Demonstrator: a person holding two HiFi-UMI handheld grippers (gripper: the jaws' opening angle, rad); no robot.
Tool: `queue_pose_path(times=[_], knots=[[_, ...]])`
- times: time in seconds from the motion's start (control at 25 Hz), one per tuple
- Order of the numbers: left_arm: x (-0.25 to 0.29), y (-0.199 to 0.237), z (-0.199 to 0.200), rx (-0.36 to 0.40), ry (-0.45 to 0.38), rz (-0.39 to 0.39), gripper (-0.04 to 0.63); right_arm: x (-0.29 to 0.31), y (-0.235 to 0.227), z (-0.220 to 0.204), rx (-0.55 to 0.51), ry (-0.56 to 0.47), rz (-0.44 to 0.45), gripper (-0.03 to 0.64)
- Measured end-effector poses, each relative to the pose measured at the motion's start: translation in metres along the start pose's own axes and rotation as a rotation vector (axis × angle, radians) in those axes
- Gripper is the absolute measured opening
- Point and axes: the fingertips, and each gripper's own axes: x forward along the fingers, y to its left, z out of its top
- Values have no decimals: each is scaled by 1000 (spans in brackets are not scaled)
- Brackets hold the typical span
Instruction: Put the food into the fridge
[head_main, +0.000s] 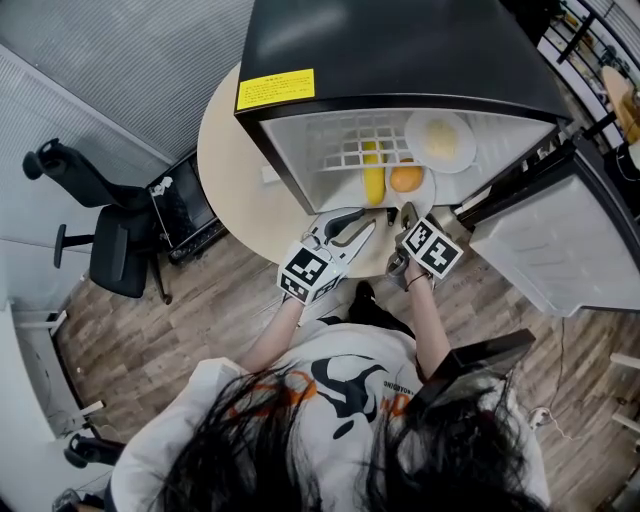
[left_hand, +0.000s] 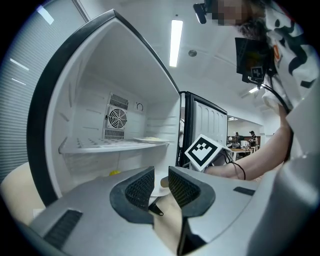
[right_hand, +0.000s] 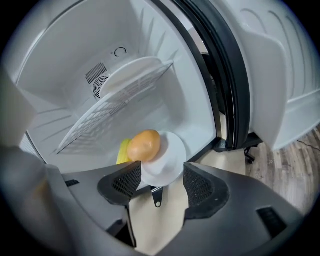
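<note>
A small black fridge (head_main: 400, 40) stands open on a round table. On its floor a white plate (right_hand: 167, 162) carries a round orange food (right_hand: 144, 145), and a yellow corn cob (right_hand: 122, 150) lies just left of it. My right gripper (right_hand: 162, 182) is open at the fridge's mouth; the plate's near rim lies between its fingertips, and the pads do not press on it. My left gripper (left_hand: 161, 182) hovers beside it to the left, empty, with its jaws only a narrow gap apart. Another plate of pale food (head_main: 440, 140) sits on the wire shelf (right_hand: 115, 112) above.
The fridge door (head_main: 545, 240) hangs wide open to the right. The cream table (head_main: 235, 170) shows to the left of the fridge and under both grippers. A black office chair (head_main: 100, 240) stands on the wood floor at the far left.
</note>
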Motion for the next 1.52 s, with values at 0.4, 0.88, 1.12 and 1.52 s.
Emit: queue_pose_path(times=[0.4,0.88,1.12,1.52], knots=[[-23,-2,6,-12,-14,41,86,-33,45,21,-158,-115,154,240],[-73,-19,10,-15,-38,78,86,-94,101,-6,-264,-124,314,146],[-101,-41,2,-27,-37,90,86,-133,104,-29,-280,-136,326,119],[-133,-86,-19,-66,-39,85,86,-191,99,-66,-304,-134,346,74]])
